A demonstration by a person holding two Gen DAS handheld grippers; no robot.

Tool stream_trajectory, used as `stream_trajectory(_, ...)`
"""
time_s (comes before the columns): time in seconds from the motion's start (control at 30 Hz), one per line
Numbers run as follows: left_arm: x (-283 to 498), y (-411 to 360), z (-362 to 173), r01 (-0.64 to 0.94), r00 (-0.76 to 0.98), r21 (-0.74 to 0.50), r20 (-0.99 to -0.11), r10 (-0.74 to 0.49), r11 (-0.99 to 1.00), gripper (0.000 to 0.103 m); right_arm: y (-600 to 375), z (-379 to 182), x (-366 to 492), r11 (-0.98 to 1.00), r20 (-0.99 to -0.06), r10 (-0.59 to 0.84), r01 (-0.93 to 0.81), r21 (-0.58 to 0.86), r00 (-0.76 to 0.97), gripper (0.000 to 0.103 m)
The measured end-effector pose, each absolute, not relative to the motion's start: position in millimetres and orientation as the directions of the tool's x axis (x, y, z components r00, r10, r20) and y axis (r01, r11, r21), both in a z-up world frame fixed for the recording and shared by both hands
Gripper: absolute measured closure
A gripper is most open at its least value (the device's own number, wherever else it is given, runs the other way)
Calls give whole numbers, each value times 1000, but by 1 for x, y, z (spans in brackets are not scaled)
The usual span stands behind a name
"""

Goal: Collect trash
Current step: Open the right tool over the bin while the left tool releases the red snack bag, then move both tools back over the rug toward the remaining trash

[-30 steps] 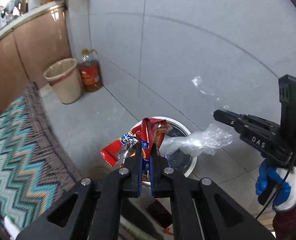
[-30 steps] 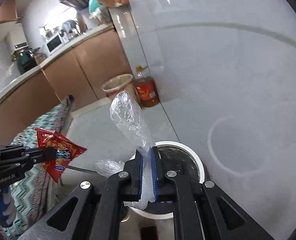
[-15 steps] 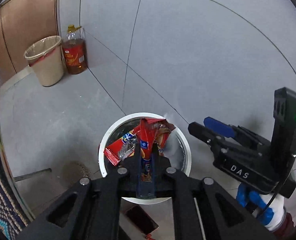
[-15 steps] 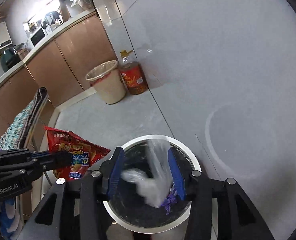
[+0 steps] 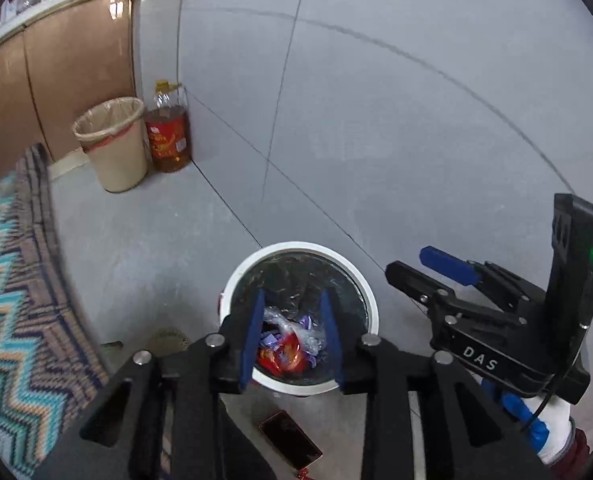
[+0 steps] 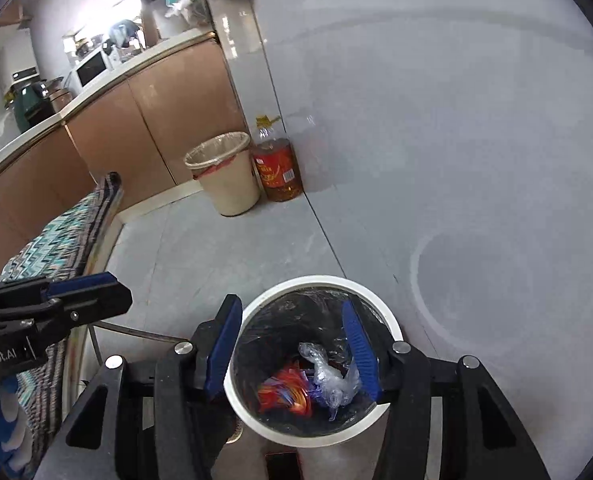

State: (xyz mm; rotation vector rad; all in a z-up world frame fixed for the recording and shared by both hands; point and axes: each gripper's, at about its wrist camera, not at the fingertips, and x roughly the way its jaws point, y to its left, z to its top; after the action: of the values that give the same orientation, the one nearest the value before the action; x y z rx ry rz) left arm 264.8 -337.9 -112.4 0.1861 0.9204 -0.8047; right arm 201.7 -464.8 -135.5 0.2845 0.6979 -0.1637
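Both jaws opening and empty, red wrapper [image 5: 282,356], clear plastic [image 6: 330,380] below in bin [image 6: 376,294]

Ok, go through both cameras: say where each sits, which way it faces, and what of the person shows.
Left wrist: on the left gripper, looking down along its opening fingers into the white bin; the right gripper and a gloved hand show at right.
Right wrist: on the right gripper, fingers opening, nothing between them, looking down into the same bin; the left gripper and a glove show at left.
Shared: the bin holding a red wrapper and clear plastic, the beige bin, the oil bottle.
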Motion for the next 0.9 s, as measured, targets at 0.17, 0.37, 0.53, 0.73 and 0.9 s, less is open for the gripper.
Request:
stream_trajectory(0.17, 241, -300, -78, 682, 410, -161, -723, -556, 713, 68, -438, -103, 180, 966, -613, -80, 214, 148, 786, 47)
stream_trajectory(0.37, 213, -245, -40, 656, 492, -146, -661, -566, 740, 67, -397, -60, 149, 983, -540, -85, 158, 90, 838, 41)
stream_trajectory(0.53, 186, -187, -9, 622, 577, -118, -600, -555, 774, 59, -355, -29, 122, 994, -476, -28, 76, 83, 879, 37)
stream_trajectory(0.73, 149, -94, 27, 536, 700, -99, -504, -507, 838, 56, -308, 2, 100, 998, -418, 41, -18, 58, 908, 37)
stream_trajectory(0.9, 122, -19, 47, 439, 787, -97, -439, -434, 893, 55, -268, 22, 91, 995, -382, 98, -92, 33, 919, 37)
